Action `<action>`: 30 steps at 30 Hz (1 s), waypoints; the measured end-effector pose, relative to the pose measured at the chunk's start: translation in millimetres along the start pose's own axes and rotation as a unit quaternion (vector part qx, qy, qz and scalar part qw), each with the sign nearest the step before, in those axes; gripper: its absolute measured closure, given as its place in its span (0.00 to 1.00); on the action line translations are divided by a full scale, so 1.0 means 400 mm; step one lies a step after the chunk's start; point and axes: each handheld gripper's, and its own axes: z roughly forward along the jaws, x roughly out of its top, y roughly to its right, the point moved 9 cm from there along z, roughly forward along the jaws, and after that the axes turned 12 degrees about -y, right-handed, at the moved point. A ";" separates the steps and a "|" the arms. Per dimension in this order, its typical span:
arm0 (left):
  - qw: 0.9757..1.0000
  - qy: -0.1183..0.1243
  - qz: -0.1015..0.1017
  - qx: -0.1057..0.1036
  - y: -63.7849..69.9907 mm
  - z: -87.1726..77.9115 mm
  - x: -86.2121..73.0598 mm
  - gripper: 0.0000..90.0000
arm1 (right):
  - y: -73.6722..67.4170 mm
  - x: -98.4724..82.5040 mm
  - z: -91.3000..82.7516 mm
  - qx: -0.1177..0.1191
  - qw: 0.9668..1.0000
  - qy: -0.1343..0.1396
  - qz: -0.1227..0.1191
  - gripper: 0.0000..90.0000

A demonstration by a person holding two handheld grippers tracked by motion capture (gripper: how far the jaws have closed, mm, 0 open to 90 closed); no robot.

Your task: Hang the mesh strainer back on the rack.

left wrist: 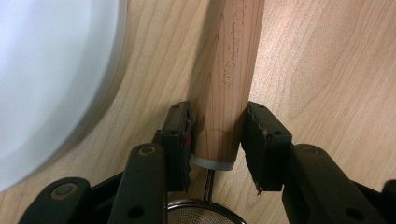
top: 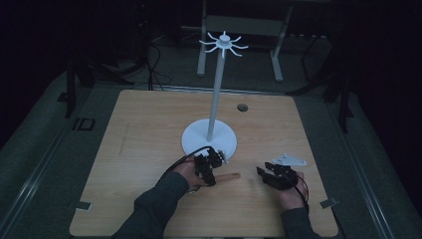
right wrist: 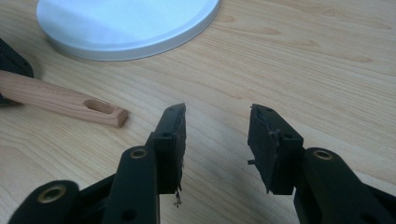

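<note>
my left gripper (left wrist: 215, 140) — jaws clamped on wooden handle (left wrist: 229, 79) beside white stand base (left wrist: 51, 79); my right gripper (right wrist: 217, 140) — jaws wide, empty.

Both grippers held low near the table's front edge.
Left gripper (top: 209, 167) jaws are closed on a wooden handle (left wrist: 229, 84); right gripper (top: 266, 174) jaws are parted, nothing between them.

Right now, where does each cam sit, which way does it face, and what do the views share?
High view: above the person's side, facing forward and down on the table; forearms, hands, left gripper and right gripper show.
Left gripper view: on the left gripper, looking along its jaws at the wooden handle between them.
Right gripper view: on the right gripper, jaws apart with nothing between, facing the tabletop.
Shared: all three show the handle and the white stand base.
</note>
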 end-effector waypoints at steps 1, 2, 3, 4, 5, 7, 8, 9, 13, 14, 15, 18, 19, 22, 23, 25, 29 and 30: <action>1.000 -0.002 0.001 -0.001 -0.001 0.000 0.000 0.70 | 0.000 0.000 0.000 0.000 1.000 0.000 0.000 0.63; 1.000 -0.004 0.002 -0.002 -0.002 0.000 0.000 0.71 | 0.000 0.000 0.001 0.000 1.000 0.000 0.000 0.63; 1.000 -0.006 0.002 -0.002 -0.002 0.001 0.001 0.71 | 0.000 -0.001 0.001 0.000 1.000 0.000 0.000 0.63; 1.000 -0.008 0.002 -0.002 -0.001 0.002 0.001 0.71 | 0.000 -0.001 0.001 0.000 1.000 0.000 0.001 0.63; 1.000 -0.010 0.002 -0.003 0.000 0.003 0.002 0.71 | 0.000 -0.001 0.001 0.000 1.000 0.000 0.001 0.63; 1.000 -0.015 0.005 -0.003 0.001 0.004 0.004 0.72 | 0.000 -0.001 0.001 0.000 1.000 0.000 0.000 0.63; 1.000 -0.018 0.005 -0.004 0.002 0.005 0.004 0.72 | 0.001 -0.001 0.001 0.000 1.000 0.000 0.000 0.63; 1.000 -0.020 0.006 -0.003 0.002 0.005 0.005 0.72 | 0.001 -0.001 0.001 0.000 1.000 0.000 0.001 0.63; 1.000 -0.026 0.012 0.003 0.005 0.004 0.005 0.74 | 0.002 -0.002 0.001 0.000 1.000 0.000 0.001 0.62; 1.000 -0.026 0.011 0.004 0.004 0.004 0.004 0.76 | 0.002 -0.002 0.001 0.000 1.000 0.000 0.002 0.62; 1.000 -0.025 0.010 0.004 0.004 0.004 0.004 0.76 | 0.003 -0.002 0.001 0.000 1.000 0.001 0.003 0.62; 1.000 -0.018 0.003 0.008 0.001 0.001 0.002 0.76 | 0.005 -0.001 -0.001 -0.002 1.000 0.003 0.004 0.62; 1.000 -0.015 0.003 0.009 0.001 0.000 0.001 0.76 | 0.005 -0.001 -0.001 -0.002 1.000 0.003 0.005 0.62; 1.000 -0.003 -0.003 0.013 -0.004 -0.011 0.000 0.76 | 0.007 -0.002 0.000 -0.003 1.000 0.004 0.007 0.61; 1.000 0.003 -0.007 0.014 -0.005 -0.016 0.000 0.76 | 0.007 -0.002 0.000 -0.004 1.000 0.003 0.008 0.61; 1.000 0.013 -0.011 0.018 -0.007 -0.028 0.000 0.76 | 0.007 -0.003 0.001 -0.003 1.000 0.003 0.009 0.61; 0.999 0.039 -0.019 0.026 -0.012 -0.057 0.000 0.77 | 0.007 -0.004 0.003 -0.003 1.000 0.003 0.011 0.61; 0.998 0.043 -0.020 0.028 -0.014 -0.065 -0.001 0.77 | 0.007 -0.004 0.003 -0.003 1.000 0.003 0.011 0.60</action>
